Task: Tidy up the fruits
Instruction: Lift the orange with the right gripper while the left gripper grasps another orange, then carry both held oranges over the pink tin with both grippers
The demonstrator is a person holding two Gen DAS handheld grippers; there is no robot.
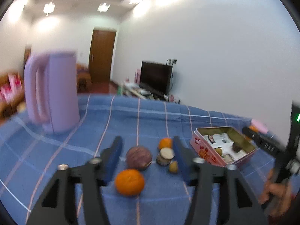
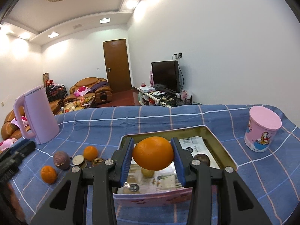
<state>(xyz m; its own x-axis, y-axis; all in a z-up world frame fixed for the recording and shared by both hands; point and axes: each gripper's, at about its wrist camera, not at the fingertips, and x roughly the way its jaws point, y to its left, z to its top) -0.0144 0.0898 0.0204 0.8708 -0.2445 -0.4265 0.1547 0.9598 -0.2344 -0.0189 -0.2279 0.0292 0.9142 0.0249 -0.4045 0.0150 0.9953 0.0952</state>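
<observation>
My right gripper (image 2: pixel 152 153) is shut on a large orange (image 2: pixel 152 152) and holds it above the open pink tin box (image 2: pixel 150 199). A small yellow fruit (image 2: pixel 147 172) and a dark round fruit (image 2: pixel 202 159) lie inside the tin. My left gripper (image 1: pixel 148 150) is open and empty over loose fruit on the blue checked cloth (image 1: pixel 112 123): a purple passion fruit (image 1: pixel 138 157), a near orange (image 1: pixel 129 182), a far orange (image 1: pixel 165 143), a cut dark fruit (image 1: pixel 166 156) and a small yellow piece (image 1: pixel 173 166). The tin (image 1: pixel 204 152) lies to their right.
A lilac kettle (image 1: pixel 51 91) stands at the back left of the table, and it also shows in the right wrist view (image 2: pixel 36 116). A pink lidded cup (image 2: pixel 262 129) stands right of the tin. The right gripper's body and the person's hand (image 1: pixel 277 187) show at the left view's right edge.
</observation>
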